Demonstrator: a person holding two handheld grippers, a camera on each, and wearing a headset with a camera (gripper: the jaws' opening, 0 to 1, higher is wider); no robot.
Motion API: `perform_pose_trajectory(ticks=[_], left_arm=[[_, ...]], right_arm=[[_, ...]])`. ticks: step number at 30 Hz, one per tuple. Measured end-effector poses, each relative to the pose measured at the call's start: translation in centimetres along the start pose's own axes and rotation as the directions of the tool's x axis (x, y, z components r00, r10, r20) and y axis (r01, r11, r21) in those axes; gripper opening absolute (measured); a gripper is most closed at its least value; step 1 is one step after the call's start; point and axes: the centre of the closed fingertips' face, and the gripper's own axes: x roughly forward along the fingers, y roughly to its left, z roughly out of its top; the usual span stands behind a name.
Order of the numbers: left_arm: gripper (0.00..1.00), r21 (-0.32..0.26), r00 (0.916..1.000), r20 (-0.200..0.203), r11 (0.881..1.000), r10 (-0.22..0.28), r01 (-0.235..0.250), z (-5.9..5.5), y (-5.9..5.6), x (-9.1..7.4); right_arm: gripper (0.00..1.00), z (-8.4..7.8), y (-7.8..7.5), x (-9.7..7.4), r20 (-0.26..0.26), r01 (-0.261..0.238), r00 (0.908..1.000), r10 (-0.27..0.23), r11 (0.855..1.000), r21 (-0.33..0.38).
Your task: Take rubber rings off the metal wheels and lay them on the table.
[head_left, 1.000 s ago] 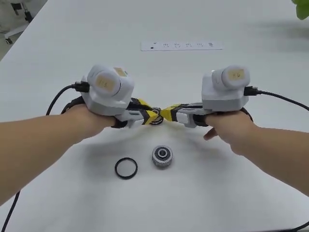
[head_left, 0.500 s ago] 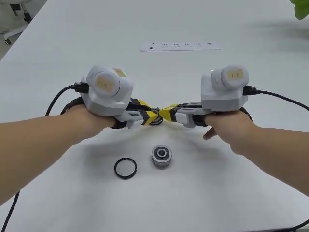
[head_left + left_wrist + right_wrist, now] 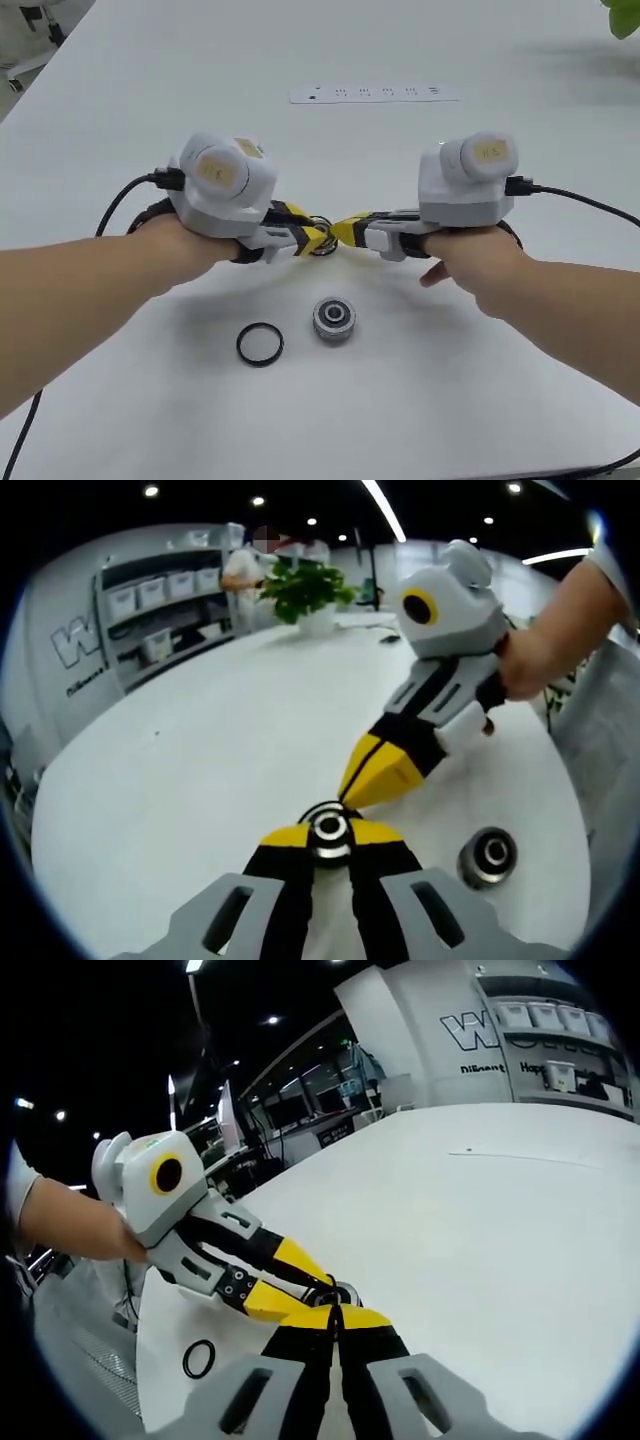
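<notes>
Nothing shifted, left hand-held gripper (image 3: 330,836) clamps wheel (image 3: 331,827), ring (image 3: 260,345) loose

Hardly anything moved: just 1 slight lift toward 12 o'clock of right gripper (image 3: 340,232), pinched on rubber ring (image 3: 321,809) of wheel (image 3: 330,832) clamped in left gripper (image 3: 316,240).

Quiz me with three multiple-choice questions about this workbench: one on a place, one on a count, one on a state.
1. The loose ring lies: A) in a bowl; B) beside the bare wheel; C) on the floor.
2. Metal wheels in view: A) one; B) two; C) four.
3. The left gripper is: A) wide open; B) holding a cup; C) shut on a wheel.
Answers: B, it lies on the table left of the bare wheel; B, one bare, one in the left gripper; C, its jaws clamp the held wheel.
</notes>
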Motion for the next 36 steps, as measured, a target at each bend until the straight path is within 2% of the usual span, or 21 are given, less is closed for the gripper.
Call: perform_pose_trajectory(ticks=[6,9,15,24,31,36], left_arm=[[0.15,0.019,1.0000,-0.001,1.000,-0.009,0.009,0.1,-0.2,-0.2],[0.19,0.027,0.9995,0.004,0.999,-0.031,0.031,0.2,-0.5,-0.4],[0.20,0.063,0.9981,0.023,0.996,-0.057,0.056,0.8,-1.1,-1.5],[0.28,0.054,0.9937,0.093,0.997,-0.063,0.058,2.3,-1.2,-3.6],[0.36,0.040,0.9890,0.137,0.998,-0.055,0.050,2.9,-1.2,-5.5],[0.44,0.022,0.9867,0.154,0.999,-0.052,0.049,2.8,-1.2,-6.8]], right_arm=[[0.00,0.0,0.1,-0.1,0.008,-0.004,1.0000,0.004,1.000,0.026],[0.00,0.0,0.1,-0.3,0.012,-0.007,0.9999,0.006,1.000,0.029],[0.00,0.4,0.2,-0.5,0.028,-0.012,0.9996,0.011,0.999,0.041],[0.00,1.3,1.0,-0.8,0.045,-0.034,0.9985,0.031,0.998,0.055],[0.00,1.9,1.9,-1.1,0.054,-0.058,0.9970,0.055,0.997,0.059],[0.00,1.8,2.6,-1.0,0.037,-0.071,0.9969,0.069,0.996,0.051]])
